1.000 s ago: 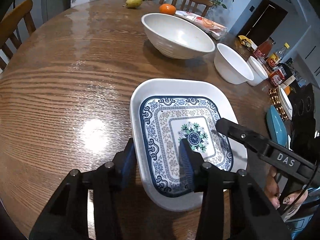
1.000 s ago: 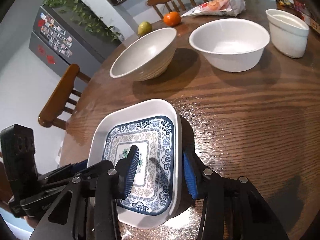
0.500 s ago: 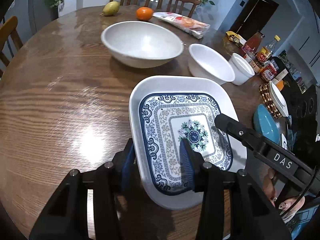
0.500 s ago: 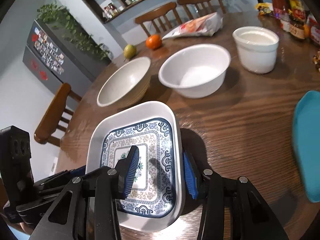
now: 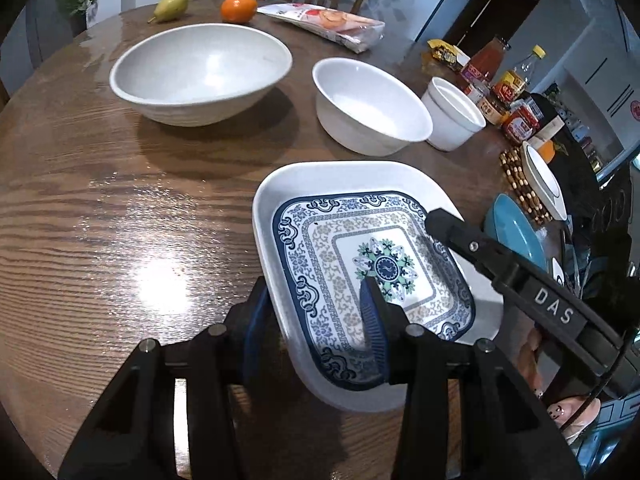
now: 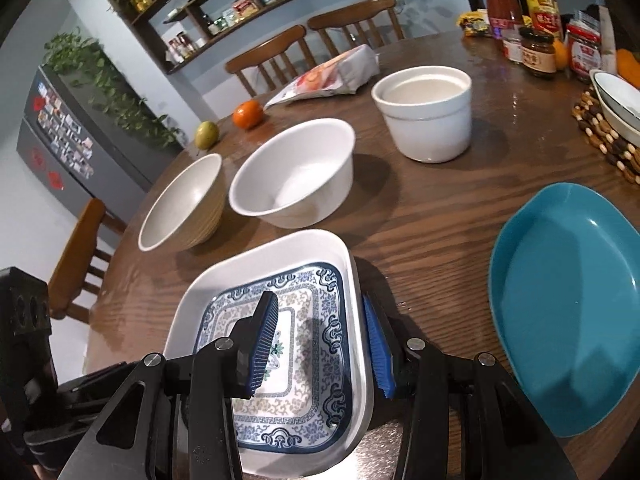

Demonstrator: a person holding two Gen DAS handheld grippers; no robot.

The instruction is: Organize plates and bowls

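Note:
A square white plate with a blue floral pattern (image 5: 360, 256) is held just above the wooden table by both grippers. My left gripper (image 5: 316, 320) is shut on the plate's left rim. My right gripper (image 6: 320, 344) is shut on its right rim (image 6: 356, 312); its arm also shows in the left wrist view (image 5: 520, 280). A teal plate (image 6: 568, 276) lies to the right. A large cream bowl (image 5: 200, 72), a white bowl (image 5: 368, 108) and a small white ramekin (image 5: 452, 116) stand behind.
A pear (image 5: 170, 4), an orange (image 5: 238, 8) and a snack bag (image 5: 324, 22) lie at the far edge. Sauce bottles and jars (image 6: 532, 20) and a white dish on a beaded mat (image 6: 612, 120) crowd the right side. Chairs ring the table.
Both grippers have carried the patterned plate to the right across the table. The bowls have slid left in view and the teal plate has come into the right wrist view.

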